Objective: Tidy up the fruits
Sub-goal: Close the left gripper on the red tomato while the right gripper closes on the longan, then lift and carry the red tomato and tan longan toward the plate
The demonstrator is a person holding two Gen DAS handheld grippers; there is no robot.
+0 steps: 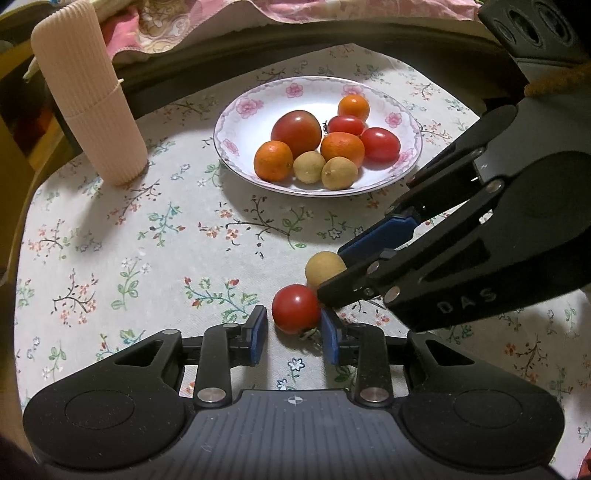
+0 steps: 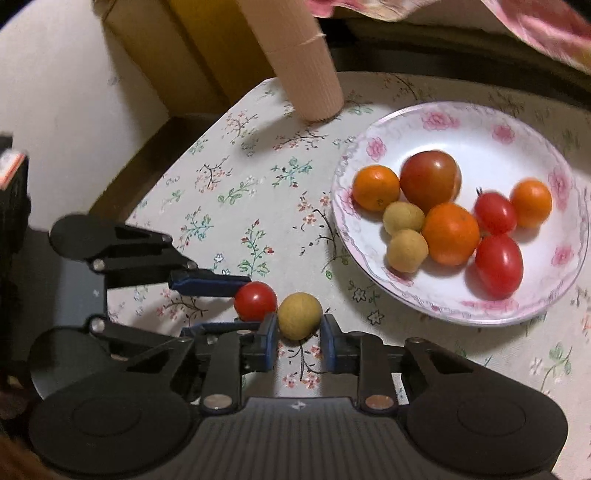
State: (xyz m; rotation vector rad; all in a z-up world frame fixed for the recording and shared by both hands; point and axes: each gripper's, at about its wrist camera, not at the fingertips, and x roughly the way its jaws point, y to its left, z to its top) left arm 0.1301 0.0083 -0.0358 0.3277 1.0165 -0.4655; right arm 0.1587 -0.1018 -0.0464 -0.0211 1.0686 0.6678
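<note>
Tablecloth point(image 1: 155, 236): woven cloth, matt, printed with small floral sprigs.
Plate point(image 1: 240, 129): glazed ceramic, glossy white, pink flower transfers at the rim.
Cherry tomato point(image 1: 295, 308): smooth, shiny red skin.
Longan point(image 2: 299, 315): dull, finely rough tan skin.
Oranges point(image 1: 273, 161): pitted, semi-gloss peel.
Large tomato point(image 1: 296, 133): smooth, glossy skin.
Ribbed container point(image 1: 86, 99): matt pale-pink plastic, vertically fluted.
Left gripper point(image 1: 294, 332): matt black speckled plastic, bright metal pivot pins, blue rubbery pads.
Right gripper point(image 2: 298, 341): same finish.
Pink fabric point(image 1: 177, 26): soft printed cloth.

Left claw point(image 1: 294, 329) open around cherry tomato point(image 1: 295, 308), plate point(image 1: 236, 129) beyond
</note>
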